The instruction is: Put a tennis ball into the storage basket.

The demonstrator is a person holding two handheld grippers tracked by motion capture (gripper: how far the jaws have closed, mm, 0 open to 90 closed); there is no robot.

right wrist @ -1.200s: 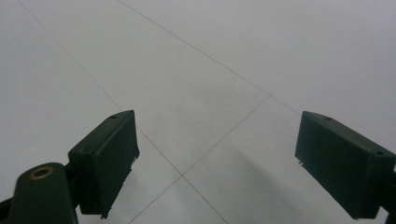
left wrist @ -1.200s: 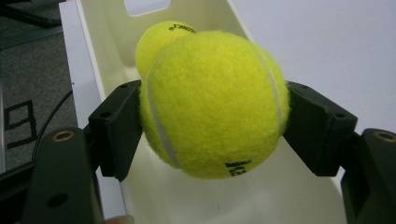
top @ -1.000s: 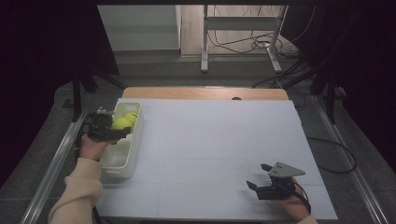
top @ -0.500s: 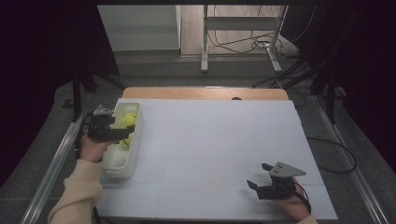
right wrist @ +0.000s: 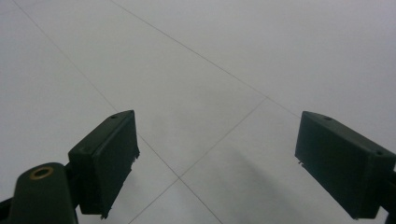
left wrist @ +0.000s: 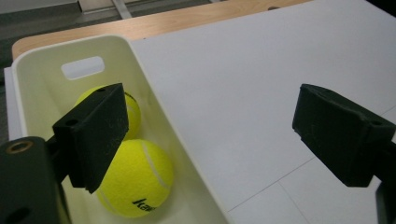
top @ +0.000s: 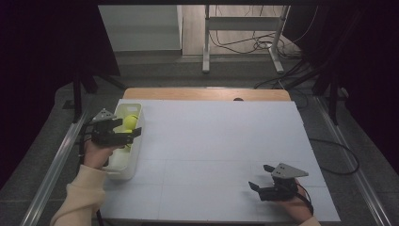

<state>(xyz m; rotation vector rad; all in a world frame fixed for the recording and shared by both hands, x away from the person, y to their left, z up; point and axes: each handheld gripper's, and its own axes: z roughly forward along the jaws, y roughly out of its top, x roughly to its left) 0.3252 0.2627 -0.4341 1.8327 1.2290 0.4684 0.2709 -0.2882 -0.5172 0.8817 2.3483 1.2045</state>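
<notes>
Two yellow tennis balls lie in a cream plastic bin (top: 135, 147) at the table's left edge. In the left gripper view the near ball (left wrist: 135, 179) touches the far ball (left wrist: 132, 112) behind it. My left gripper (top: 132, 134) hovers open over the bin's right wall (left wrist: 159, 112), one jaw above the balls and the other above the table; it holds nothing. My right gripper (top: 260, 177) stands open near the front right of the white table top (top: 221, 141), with only bare table (right wrist: 196, 93) between its jaws.
The bin has a handle slot (left wrist: 82, 68) in its far wall. A wooden strip (top: 202, 93) borders the table's far edge. Metal rails (top: 51, 169) run along both sides, and a stand with cables (top: 240, 42) sits on the floor beyond.
My left gripper has drifted toward the front and a little right along the bin, ending over its right wall. The right gripper has not moved.
</notes>
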